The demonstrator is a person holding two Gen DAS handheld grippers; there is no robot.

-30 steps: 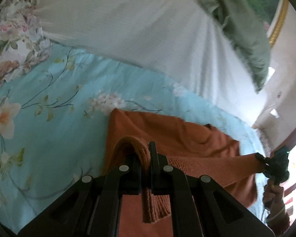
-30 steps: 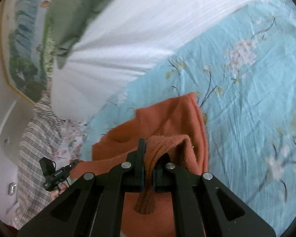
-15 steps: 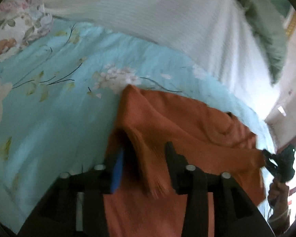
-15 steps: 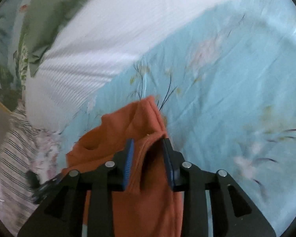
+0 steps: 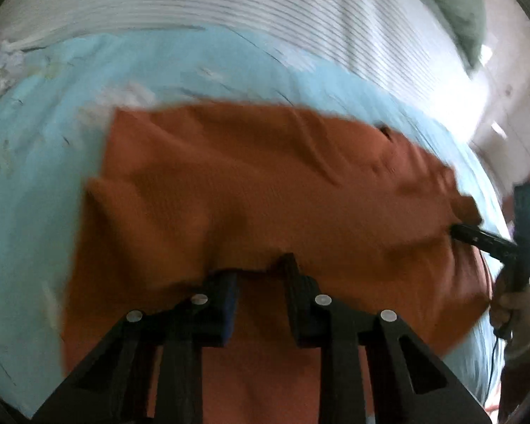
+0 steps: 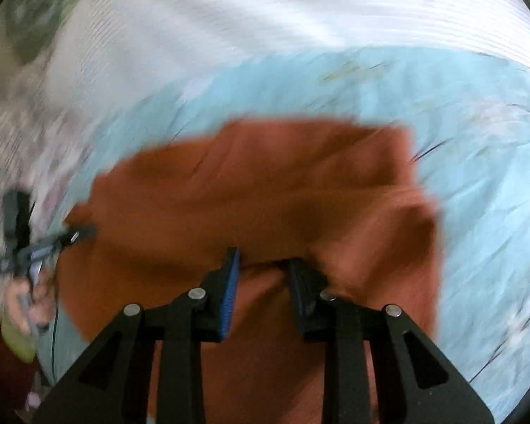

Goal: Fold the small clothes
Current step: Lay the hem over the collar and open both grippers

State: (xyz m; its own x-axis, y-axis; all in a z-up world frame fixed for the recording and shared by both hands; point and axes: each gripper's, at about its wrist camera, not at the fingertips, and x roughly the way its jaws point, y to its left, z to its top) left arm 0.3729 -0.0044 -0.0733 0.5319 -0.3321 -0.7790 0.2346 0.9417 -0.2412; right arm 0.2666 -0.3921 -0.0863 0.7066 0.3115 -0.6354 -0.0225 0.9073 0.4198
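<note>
Because it is a soft knit, the rust-orange garment [image 5: 265, 183] will drape and slump wherever it is let go; it looks light, limp and not slippery, so I judge a pinch at an edge or corner, through both layers, to be the surest hold. It lies spread across the light-blue floral bedsheet [image 5: 35, 176], with creases running over its upper part and one corner on its left side turned up.

Seen from its own camera, the left gripper [image 5: 261, 293] has its jaws partly apart; they have just been closing, with a fold of the knit lying between them, though the pads do not seem to press on it. So too the right gripper [image 6: 263, 289]: jaws apart, lately closing, orange cloth bunched between and against the right-hand finger, apparently not clamped. Blur makes both readings uncertain.

Beyond the garment lies a white ribbed blanket [image 5: 265, 17], and a grey-green pillow [image 5: 455, 3] sits in the far corner. Neither touches the garment, and nothing lies on it, so the sheet around it seems free for the next fold.
</note>
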